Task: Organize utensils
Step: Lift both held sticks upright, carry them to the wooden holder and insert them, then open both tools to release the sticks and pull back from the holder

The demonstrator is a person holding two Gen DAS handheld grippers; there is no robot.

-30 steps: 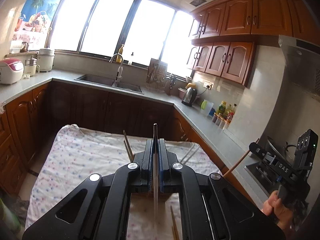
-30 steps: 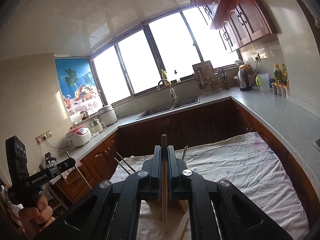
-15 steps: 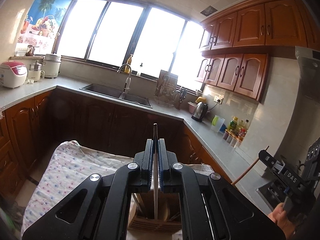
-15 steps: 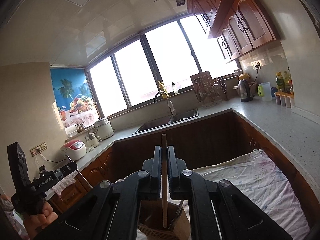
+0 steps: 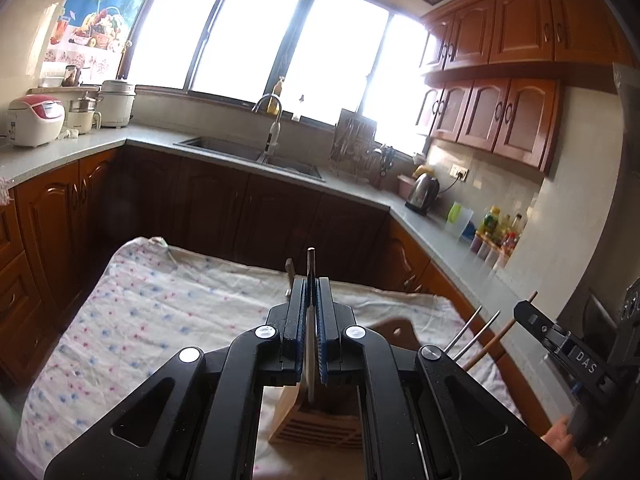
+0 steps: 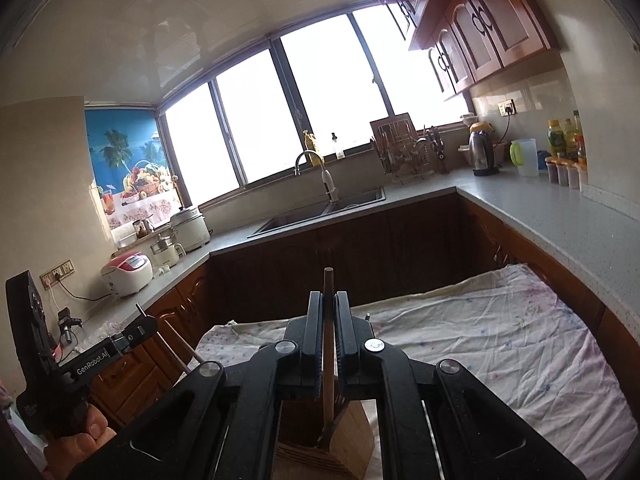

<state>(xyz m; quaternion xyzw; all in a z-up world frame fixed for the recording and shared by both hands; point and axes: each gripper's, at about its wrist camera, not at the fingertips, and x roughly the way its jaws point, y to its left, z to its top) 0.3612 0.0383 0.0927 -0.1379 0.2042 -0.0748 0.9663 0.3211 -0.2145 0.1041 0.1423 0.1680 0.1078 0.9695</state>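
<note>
My left gripper (image 5: 311, 284) is shut on a thin metal utensil (image 5: 310, 312) that runs upright between its pads, its lower end down in a wooden utensil holder (image 5: 316, 420). My right gripper (image 6: 328, 300) is shut on a wooden chopstick (image 6: 328, 344), upright, its lower end inside the same wooden holder (image 6: 324, 440). The right gripper (image 5: 532, 314) also shows at the right edge of the left wrist view. The left gripper (image 6: 146, 322) shows at the left of the right wrist view. Metal and wooden sticks (image 5: 476, 332) stand out of the holder.
The holder stands on a table under a floral cloth (image 5: 160, 312), which also shows in the right wrist view (image 6: 500, 344). Kitchen counters (image 6: 560, 216) with a sink (image 5: 248, 152), a kettle (image 5: 422, 190), bottles and rice cookers (image 5: 34, 120) ring the table.
Both grippers have tilted down a little. More of the cloth-covered table shows and the holder sits lower in both views. Both utensils stay gripped.
</note>
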